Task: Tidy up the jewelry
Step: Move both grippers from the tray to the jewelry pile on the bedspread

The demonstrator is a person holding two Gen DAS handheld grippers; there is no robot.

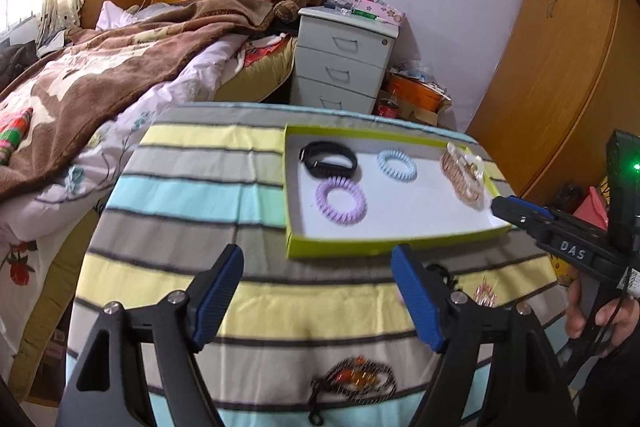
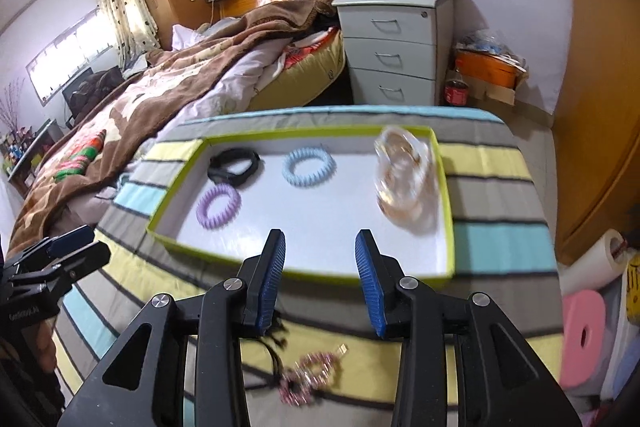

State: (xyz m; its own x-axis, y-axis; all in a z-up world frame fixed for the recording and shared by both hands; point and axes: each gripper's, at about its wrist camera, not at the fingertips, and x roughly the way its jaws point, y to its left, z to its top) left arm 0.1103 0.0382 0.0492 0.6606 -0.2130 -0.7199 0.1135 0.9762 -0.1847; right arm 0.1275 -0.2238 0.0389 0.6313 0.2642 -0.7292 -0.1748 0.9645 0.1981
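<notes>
1. Left tool (image 1: 318, 297) hangs released above the striped cloth-covered bench (image 1: 208, 187), its blue-padded jaws spread wide and holding nothing.
2. Directly below that tool, near the bench's front edge, lies a dark beaded bracelet with amber stones (image 1: 354, 381), not yet put away.
3. Ahead of both tools sits the shallow lime-green cardboard tray with a white floor (image 1: 384, 247). It already holds four pieces: a black wristband (image 1: 329, 159) at the far left, a lilac coiled plastic hair tie (image 1: 341, 200) just in front of it, a pale blue coiled hair tie (image 1: 397, 165) mid-tray, and a blurred clear-and-rose-gold hair clip (image 2: 404, 179) against the right wall.
4. Right tool (image 2: 320, 275) hovers over the tray's near rim, jaws apart and empty.
5. Beneath it, on the bench, a pink sparkly hair clip (image 2: 310, 379) and a dark cord wait.
6. Judged from this, the sorting looks past halfway, with at least two loose pieces left.
</notes>
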